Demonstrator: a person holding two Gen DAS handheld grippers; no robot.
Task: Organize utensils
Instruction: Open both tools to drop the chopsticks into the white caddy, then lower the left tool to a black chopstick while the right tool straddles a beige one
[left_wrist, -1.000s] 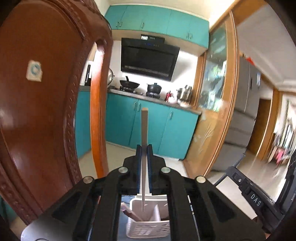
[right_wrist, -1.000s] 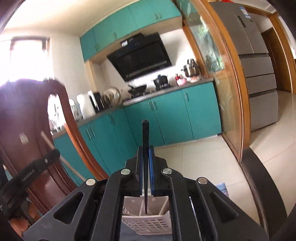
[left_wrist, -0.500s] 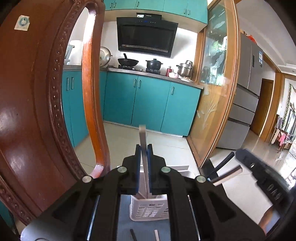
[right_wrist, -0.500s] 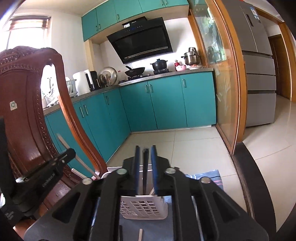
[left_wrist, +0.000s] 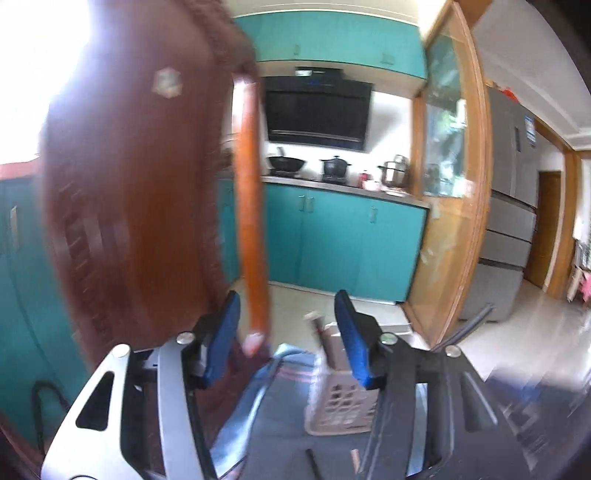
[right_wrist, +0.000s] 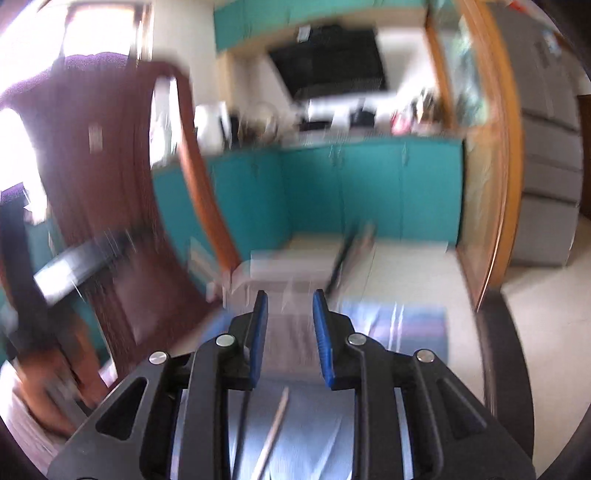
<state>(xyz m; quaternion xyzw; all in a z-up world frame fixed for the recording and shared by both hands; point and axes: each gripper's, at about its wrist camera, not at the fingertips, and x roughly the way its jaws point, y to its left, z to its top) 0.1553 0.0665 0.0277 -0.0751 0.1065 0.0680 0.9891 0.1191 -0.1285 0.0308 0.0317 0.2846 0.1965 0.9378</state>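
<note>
Chopsticks in the white basket, more lying on the desk

White perforated basket standing on the grey-blue desk, seen in the left wrist view just under the right-hand blue finger. Pale, slim chopstick rising out of the basket, long axis near upright, top end tilted slightly toward the left of the picture; blurred, so finer detail not readable. In the right wrist view the same basket smeared by motion blur, with dark chopsticks leaning out of it, tops angled toward the upper right. Nearer the camera, a light wooden chopstick lying flat on the desk, long axis running away from the lens and slanting slightly right at its far end; beside it on the left a dark chopstick, roughly parallel.

Left gripper with fingers spread wide and opening, nothing pinched between them. Right gripper with fingers parted by a narrower gap, also opening, nothing gripped. Carved brown chair back close on the left, teal cabinets beyond.
</note>
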